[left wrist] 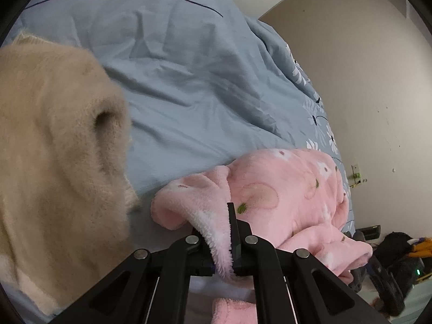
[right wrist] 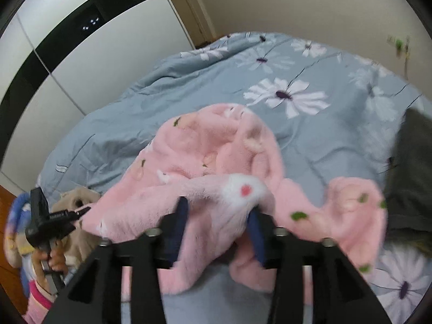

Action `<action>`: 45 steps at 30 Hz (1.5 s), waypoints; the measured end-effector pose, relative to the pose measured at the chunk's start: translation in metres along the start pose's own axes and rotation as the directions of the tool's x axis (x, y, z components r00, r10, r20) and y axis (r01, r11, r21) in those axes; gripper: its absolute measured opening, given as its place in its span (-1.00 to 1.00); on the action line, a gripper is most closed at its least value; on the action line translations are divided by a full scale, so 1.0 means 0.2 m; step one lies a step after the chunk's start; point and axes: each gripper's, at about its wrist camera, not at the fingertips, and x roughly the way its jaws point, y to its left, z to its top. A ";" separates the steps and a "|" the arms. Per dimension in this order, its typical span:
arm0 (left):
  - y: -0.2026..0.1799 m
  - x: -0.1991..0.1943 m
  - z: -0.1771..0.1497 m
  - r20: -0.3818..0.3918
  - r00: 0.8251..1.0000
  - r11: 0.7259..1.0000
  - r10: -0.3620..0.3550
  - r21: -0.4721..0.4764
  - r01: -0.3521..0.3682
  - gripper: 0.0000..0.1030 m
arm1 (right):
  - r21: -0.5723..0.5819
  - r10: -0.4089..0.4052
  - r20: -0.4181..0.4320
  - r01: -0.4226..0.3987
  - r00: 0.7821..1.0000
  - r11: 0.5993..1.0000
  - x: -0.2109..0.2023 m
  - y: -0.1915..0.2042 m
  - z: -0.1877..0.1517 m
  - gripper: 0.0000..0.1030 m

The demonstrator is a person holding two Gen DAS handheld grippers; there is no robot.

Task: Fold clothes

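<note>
A pink fleece garment printed with flowers and green leaves (right wrist: pixel 205 145) lies crumpled on a bed covered by a blue-grey quilt with white daisies (right wrist: pixel 283 94). The left gripper (left wrist: pixel 231 232) has its fingers clenched on a fold of the garment's fluffy white-lined edge. The right gripper (right wrist: pixel 218 216) has its blue-padded fingers (right wrist: pixel 181 216) spread apart, a ridge of the pink fabric lying between them, not pinched. A beige fleece garment (left wrist: pixel 54 145) looms at near left, and a dark grey cloth (right wrist: pixel 413 172) lies at right.
</note>
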 end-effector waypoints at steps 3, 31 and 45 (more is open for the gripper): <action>0.00 0.01 0.00 -0.004 1.000 1.000 0.000 -0.010 0.000 -0.90 | -0.134 -0.110 0.035 0.113 0.993 0.985 -0.17 0.14 -0.11 -0.06; -0.03 -0.07 -0.04 0.008 1.000 1.000 -0.003 -0.025 0.003 -0.90 | 0.005 -0.101 0.096 0.101 0.990 0.995 -0.62 -0.12 -0.25 -0.86; -0.07 -0.20 -0.03 0.161 0.979 0.990 0.125 -0.078 -0.113 -0.91 | 0.181 -0.434 -0.015 0.430 0.901 0.885 -0.72 -0.82 -0.63 -0.86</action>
